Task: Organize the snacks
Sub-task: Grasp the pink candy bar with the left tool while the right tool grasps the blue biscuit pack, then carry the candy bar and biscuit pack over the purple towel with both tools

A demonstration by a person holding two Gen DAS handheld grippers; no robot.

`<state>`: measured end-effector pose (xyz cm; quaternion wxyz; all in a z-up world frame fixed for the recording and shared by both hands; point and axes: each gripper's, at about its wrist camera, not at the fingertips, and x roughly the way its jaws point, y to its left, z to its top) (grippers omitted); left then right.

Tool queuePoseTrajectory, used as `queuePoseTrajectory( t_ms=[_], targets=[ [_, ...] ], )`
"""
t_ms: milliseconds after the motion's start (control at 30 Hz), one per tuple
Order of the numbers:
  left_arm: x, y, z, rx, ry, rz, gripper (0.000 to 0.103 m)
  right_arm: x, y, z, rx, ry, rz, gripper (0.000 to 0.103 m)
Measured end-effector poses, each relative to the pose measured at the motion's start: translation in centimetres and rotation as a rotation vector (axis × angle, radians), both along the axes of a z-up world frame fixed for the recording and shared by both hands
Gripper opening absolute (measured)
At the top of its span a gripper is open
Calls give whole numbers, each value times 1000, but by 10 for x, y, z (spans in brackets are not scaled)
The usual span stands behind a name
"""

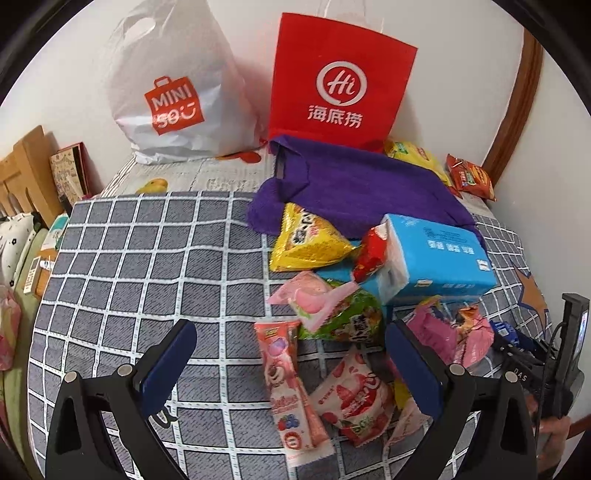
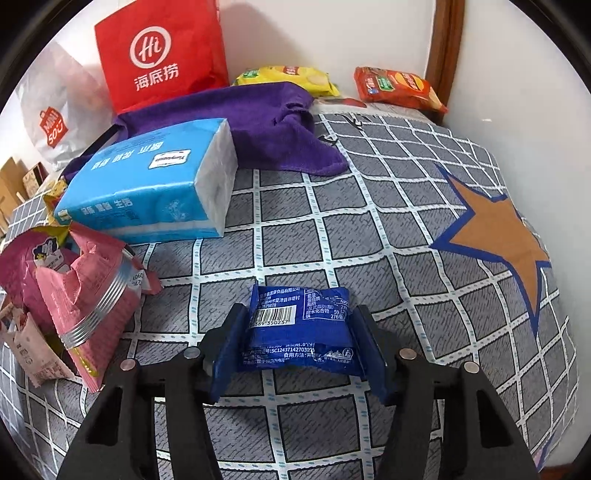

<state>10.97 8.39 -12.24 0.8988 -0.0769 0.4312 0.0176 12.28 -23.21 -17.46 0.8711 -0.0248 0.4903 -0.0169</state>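
right gripper (image 2: pixel 300 341) clamped on blue snack packet (image 2: pixel 301 325) | above checked bedcover (image 2: pixel 369 221) | blue tissue pack (image 2: pixel 155 184) upper left

White wall (image 2: pixel 332 33) (wood trim (image 2: pixel 445 55)).

Glossy crinkled foil-plastic blue snack packet (image 2: pixel 301 328) catching light; matt woven checked bedsheet (image 2: pixel 332 221) lying beneath; fuzzy purple towel (image 2: pixel 266 122) looking plush; shiny plastic tissue pack (image 2: pixel 155 184) gleaming; matt red paper bag (image 2: pixel 162 51) standing.

Left gripper (image 1: pixel 291 363) gapes wide; right gripper (image 2: pixel 301 325) is clamped together.
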Motion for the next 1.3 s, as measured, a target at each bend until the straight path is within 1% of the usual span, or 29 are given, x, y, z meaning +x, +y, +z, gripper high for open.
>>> queuePoseTrajectory(
  t_ms=[67, 133, 333, 467, 567, 633, 667, 733, 767, 833, 900, 933, 967, 1000, 1033, 1067, 1100, 1167, 1233, 1300],
  targets=[
    [-1, 6, -5, -14, 16, 1, 102, -1, 2, 0, -2, -13, 8, 52],
    [-3, 11, -10, -30, 29, 1, 102, -3, 4, -1, -12, -29, 16, 52],
    [-11, 21, -27, -76, 71, 5, 102, -6, 2, -3, 6, -66, 13, 54],
    [-9, 17, -39, -78, 102, -14, 101, -5, 1, -3, 9, -67, 8, 54],
    [-4, 15, -43, -76, 109, -15, 98, -5, 0, -3, 14, -67, 7, 54],
    [1, 15, -47, -81, 123, -15, 89, -5, 0, -3, 10, -67, 5, 55],
    [4, 14, -49, -76, 134, -15, 87, -4, 0, -3, 9, -66, 5, 55],
    [8, 12, -53, -63, 148, -18, 78, -5, 1, -3, 10, -67, 4, 55],
    [10, 11, -56, -53, 155, -22, 76, -5, 1, -3, 11, -67, 4, 55],
    [14, 10, -61, -41, 164, -27, 69, -5, 0, -3, 14, -67, 4, 55],
    [15, 8, -63, -29, 160, -28, 63, -5, 0, -3, 13, -67, 4, 55],
    [16, 8, -62, -18, 154, -27, 55, -5, 0, -3, 13, -67, 4, 55],
    [17, 7, -62, -7, 155, -31, 52, -5, 0, -3, 13, -67, 4, 55],
    [19, 6, -62, 2, 152, -35, 46, -5, 0, -3, 14, -67, 4, 55],
    [20, 6, -62, 16, 150, -37, 37, -5, 0, -3, 14, -67, 3, 55],
    [21, 5, -62, 34, 151, -40, 33, -5, 0, -3, 13, -67, 3, 55],
    [21, 5, -62, 44, 150, -42, 24, -5, 0, -3, 12, -68, 2, 54],
    [20, 7, -61, 40, 151, -55, 22, -5, 1, -3, 6, -68, 0, 51],
    [17, 11, -59, 12, 147, -52, 21, -6, 1, -1, 4, -63, 0, 49],
    [14, 17, -54, -22, 131, -50, 21, -7, -1, 2, 25, -55, -1, 49]
  ],
)
